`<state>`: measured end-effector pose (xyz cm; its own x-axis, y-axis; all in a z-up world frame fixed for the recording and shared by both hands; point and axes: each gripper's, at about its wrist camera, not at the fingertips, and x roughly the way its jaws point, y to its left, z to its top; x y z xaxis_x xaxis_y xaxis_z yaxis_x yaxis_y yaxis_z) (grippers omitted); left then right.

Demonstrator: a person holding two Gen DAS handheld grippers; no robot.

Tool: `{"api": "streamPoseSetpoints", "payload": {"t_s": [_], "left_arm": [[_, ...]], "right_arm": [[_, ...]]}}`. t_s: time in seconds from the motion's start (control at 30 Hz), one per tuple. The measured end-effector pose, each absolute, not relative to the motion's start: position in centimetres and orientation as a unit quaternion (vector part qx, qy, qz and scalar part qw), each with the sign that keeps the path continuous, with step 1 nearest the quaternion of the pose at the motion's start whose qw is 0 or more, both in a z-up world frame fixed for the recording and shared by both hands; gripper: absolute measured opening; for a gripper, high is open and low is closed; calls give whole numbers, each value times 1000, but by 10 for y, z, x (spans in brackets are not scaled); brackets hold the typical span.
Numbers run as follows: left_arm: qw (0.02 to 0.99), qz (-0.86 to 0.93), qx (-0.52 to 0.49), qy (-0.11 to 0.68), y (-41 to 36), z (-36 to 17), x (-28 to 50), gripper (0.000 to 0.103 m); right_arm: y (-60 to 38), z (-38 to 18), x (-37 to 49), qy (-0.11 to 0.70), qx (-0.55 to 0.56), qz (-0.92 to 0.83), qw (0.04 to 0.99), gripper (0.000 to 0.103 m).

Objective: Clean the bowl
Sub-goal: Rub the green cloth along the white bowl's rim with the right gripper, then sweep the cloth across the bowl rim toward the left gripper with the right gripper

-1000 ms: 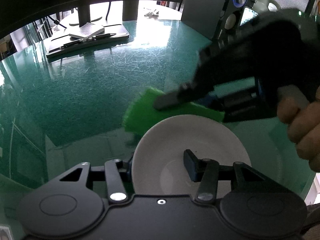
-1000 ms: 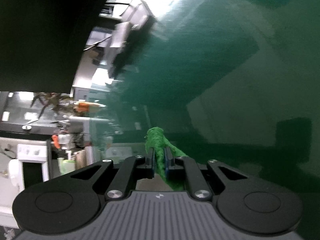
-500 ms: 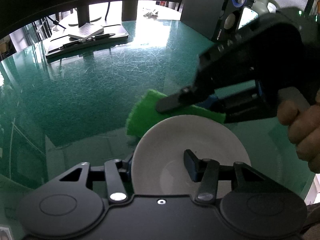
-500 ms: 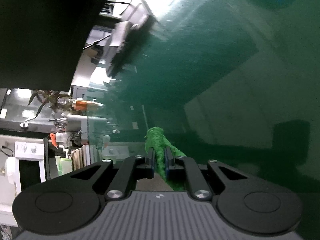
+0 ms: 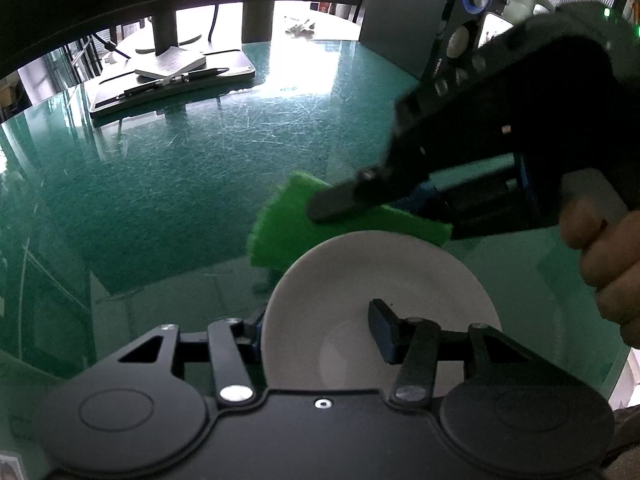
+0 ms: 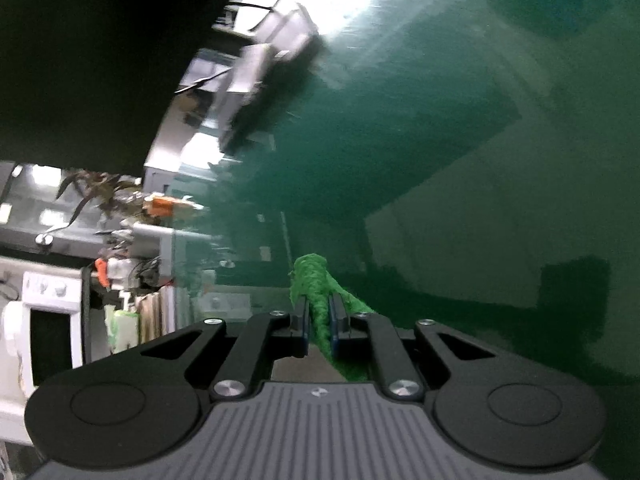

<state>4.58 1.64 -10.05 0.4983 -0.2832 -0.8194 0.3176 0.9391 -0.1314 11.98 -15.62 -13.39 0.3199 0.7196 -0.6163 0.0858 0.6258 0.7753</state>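
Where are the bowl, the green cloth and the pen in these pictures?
bowl [image 5: 360,280]: left wrist view, on its white inner wall.
green cloth [image 5: 288,216]: left wrist view, on the flat part left of the gripper finger.
pen [image 5: 176,79]: left wrist view, mid-barrel.

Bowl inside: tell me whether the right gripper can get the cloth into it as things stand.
Probably yes. The right gripper holds the cloth just beyond the bowl rim; the bowl's open top looks free, with only the left gripper clamped on the near rim.
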Motion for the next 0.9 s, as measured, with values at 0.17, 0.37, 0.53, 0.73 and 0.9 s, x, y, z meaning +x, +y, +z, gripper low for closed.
{"api": "streamPoseSetpoints", "payload": {"t_s": [0.17,0.37,0.53,0.73,0.9], "left_arm": [[866,-174,19,469,16,-100,45,51],[866,-174,20,469,16,-100,45,51],[865,-175,21,469,16,-100,45,52],[865,-177,23,469,16,-100,44,53],[864,-178,24,469,15,-100,43,54]], "right_arm": [[-165,-139,122,546,372,208,722,11],[-165,-141,117,549,368,193,725,12],[-156,-132,117,535,359,212,735,12],[-157,-131,117,531,359,216,737,12],[-150,-127,116,526,354,235,736,12]]}}
